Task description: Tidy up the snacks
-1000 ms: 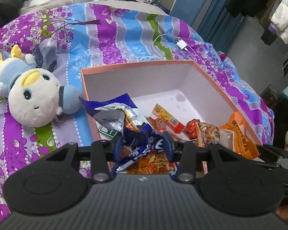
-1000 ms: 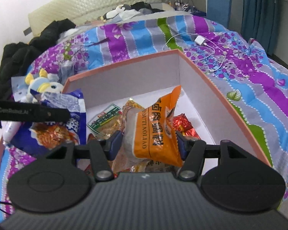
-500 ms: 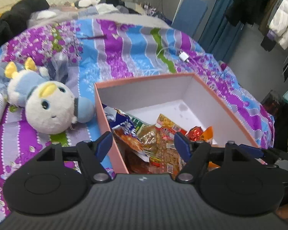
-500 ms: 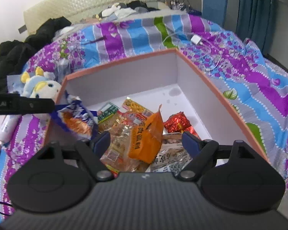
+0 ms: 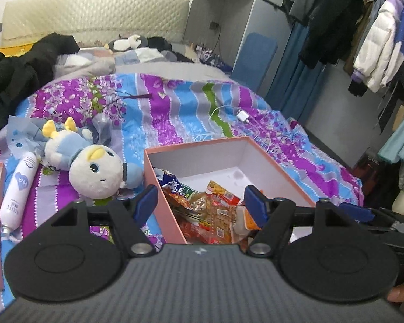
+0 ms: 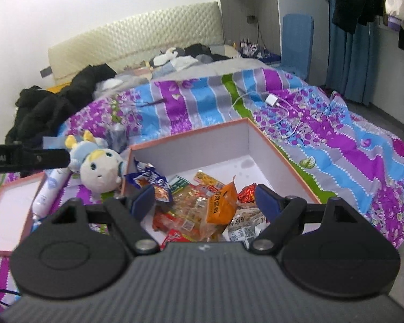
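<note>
The left gripper (image 5: 200, 203) is held with its fingers spread wide, and nothing is pinched between them. The right gripper (image 6: 204, 199) is spread as well and empty. Below both, the snacks (image 6: 199, 204) are piled inside the pink box (image 6: 191, 134), at its near side; the nearest packets are hidden by the gripper bodies. An orange packet (image 6: 222, 207) is seen standing up. Beside the box, a plush toy (image 5: 94, 171) and a white tube (image 5: 17, 188) lie on the striped blanket (image 5: 175, 113). A second pink box (image 6: 10, 210) is cut off at the left.

box (image 6: 280, 158) far half bare; snacks (image 6: 199, 210) crowd its near corner.
</note>
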`<state>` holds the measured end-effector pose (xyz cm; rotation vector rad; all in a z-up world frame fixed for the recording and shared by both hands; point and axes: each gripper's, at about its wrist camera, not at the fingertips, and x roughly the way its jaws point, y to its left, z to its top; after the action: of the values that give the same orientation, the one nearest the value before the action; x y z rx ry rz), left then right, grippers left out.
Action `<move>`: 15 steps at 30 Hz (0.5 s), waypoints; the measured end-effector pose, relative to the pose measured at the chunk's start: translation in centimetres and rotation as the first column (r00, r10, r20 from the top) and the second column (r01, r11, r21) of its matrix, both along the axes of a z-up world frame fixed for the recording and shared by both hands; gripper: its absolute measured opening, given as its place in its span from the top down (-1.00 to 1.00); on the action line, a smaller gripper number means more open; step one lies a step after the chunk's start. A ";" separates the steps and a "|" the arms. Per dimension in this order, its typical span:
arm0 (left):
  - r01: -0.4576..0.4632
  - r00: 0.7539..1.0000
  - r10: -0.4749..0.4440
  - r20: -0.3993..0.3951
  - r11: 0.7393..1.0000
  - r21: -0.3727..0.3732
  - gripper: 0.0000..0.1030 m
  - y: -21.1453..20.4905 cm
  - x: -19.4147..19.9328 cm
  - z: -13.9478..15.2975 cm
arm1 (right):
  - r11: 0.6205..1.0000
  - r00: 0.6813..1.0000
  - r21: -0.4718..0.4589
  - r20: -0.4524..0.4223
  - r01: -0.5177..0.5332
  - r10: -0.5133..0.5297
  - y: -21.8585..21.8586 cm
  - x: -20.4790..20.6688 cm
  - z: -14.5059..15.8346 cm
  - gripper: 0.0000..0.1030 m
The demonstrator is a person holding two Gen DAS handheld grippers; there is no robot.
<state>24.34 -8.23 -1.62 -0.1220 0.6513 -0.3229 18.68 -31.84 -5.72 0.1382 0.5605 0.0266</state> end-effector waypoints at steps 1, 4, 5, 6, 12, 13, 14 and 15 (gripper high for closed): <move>0.000 1.000 0.000 0.006 1.000 -0.001 -0.46 0.2 -0.8 0.3 | 1.000 1.000 -0.001 0.009 0.000 0.000 0.2 -0.7 0.3 -0.61; 0.003 1.000 -0.003 0.024 1.000 -0.004 -0.46 0.7 -3.0 1.0 | 1.000 0.999 0.000 0.033 0.002 -0.002 0.7 -2.5 1.2 -0.61; 0.004 1.000 -0.004 0.030 1.000 -0.006 -0.46 0.9 -3.7 1.3 | 1.000 0.999 0.002 0.040 0.002 -0.002 0.8 -3.1 1.4 -0.61; 0.007 0.999 -0.006 0.034 1.000 -0.009 -0.46 1.0 -4.4 1.5 | 1.000 0.999 0.003 0.048 0.002 -0.002 0.9 -3.7 1.6 -0.61; 0.007 0.998 -0.006 0.059 1.000 -0.020 -0.46 1.6 -8.0 2.5 | 1.000 0.995 0.000 0.096 0.002 -0.002 1.5 -7.0 2.9 -0.61; 0.008 0.998 -0.007 0.063 1.000 -0.022 -0.46 1.6 -8.6 2.7 | 1.000 0.995 0.001 0.101 0.003 -0.004 1.5 -7.4 3.0 -0.61; 0.011 0.998 -0.009 0.067 1.000 -0.025 -0.46 1.7 -9.1 2.8 | 1.000 0.994 0.004 0.108 0.006 -0.007 1.6 -8.0 3.1 -0.61; 0.013 0.997 -0.011 0.072 1.000 -0.027 -0.46 1.6 -9.7 2.9 | 1.000 0.993 0.009 0.118 0.012 -0.013 1.6 -8.5 3.1 -0.61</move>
<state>14.66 -6.60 1.29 -0.1320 0.5765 -0.3459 10.16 -30.22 -2.58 0.1469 0.4410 0.0248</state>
